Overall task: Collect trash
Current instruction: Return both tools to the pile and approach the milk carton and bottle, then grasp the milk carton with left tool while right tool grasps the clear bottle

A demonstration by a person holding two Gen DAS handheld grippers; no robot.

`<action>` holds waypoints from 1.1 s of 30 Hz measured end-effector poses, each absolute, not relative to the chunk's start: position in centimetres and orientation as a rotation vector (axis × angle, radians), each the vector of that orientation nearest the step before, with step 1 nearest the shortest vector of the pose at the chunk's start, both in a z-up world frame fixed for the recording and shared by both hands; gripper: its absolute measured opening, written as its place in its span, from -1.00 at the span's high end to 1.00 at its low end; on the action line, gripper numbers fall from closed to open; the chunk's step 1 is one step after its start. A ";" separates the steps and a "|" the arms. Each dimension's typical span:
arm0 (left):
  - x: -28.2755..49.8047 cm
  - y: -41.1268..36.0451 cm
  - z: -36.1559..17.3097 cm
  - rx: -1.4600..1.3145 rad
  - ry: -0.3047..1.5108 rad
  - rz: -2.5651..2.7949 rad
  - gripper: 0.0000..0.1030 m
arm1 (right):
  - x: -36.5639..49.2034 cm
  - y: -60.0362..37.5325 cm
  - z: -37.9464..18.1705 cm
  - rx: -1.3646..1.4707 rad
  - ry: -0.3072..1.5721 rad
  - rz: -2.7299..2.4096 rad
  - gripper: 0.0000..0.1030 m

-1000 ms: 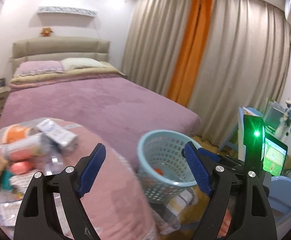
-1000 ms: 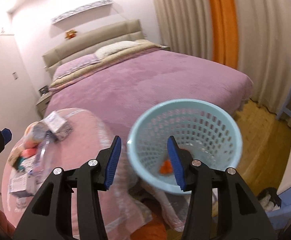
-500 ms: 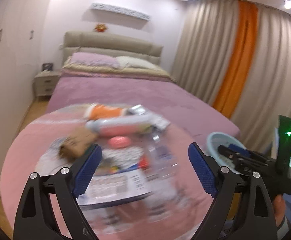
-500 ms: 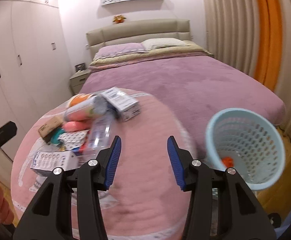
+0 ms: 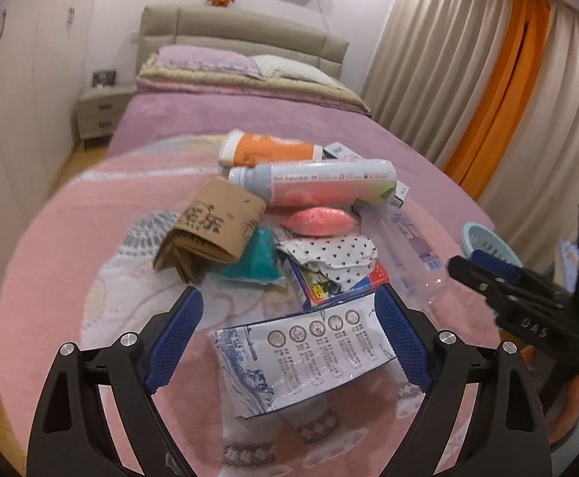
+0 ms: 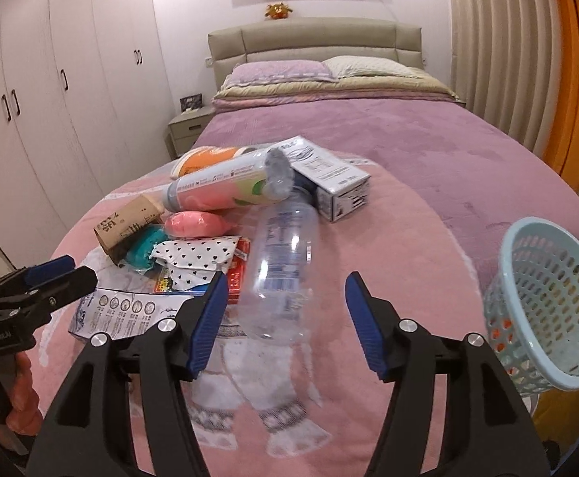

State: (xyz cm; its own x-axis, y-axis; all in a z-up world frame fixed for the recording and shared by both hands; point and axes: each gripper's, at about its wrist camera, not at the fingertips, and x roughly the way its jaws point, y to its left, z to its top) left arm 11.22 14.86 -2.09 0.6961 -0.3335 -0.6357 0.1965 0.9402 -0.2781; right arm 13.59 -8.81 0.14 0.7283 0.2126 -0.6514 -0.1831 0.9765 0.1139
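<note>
Pink blanket [image 6: 408,238] bears the trash; clear bottle [image 6: 281,262] lies lengthwise toward the bed, base nearest the right gripper [image 6: 285,318], whose empty jaws were just widening. Left gripper [image 5: 289,338] gapes over a printed pouch [image 5: 301,353]. Only the right view shows the whole basket [image 6: 544,302].

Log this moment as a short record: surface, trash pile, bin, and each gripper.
surface: pink blanket at the foot of the bed
trash pile: clear bottle, pink tube, brown cup sleeve, white box
bin: light blue basket, beside the blanket
left gripper: open over a flat white packet
right gripper: jaws just opening, empty, by the bottle's base
</note>
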 end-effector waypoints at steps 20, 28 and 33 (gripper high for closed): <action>7.9 14.0 -4.5 -0.263 0.814 -0.398 -0.56 | 15.7 -9.6 -3.1 0.098 0.813 0.225 -0.03; 2.4 11.4 -4.1 -0.173 0.804 -0.445 -0.56 | 13.0 -10.3 -2.3 0.013 0.783 0.210 -0.03; 1.0 9.4 -3.3 -0.123 0.804 -0.518 -0.58 | 11.3 -11.4 -2.2 -0.012 0.789 0.209 -0.03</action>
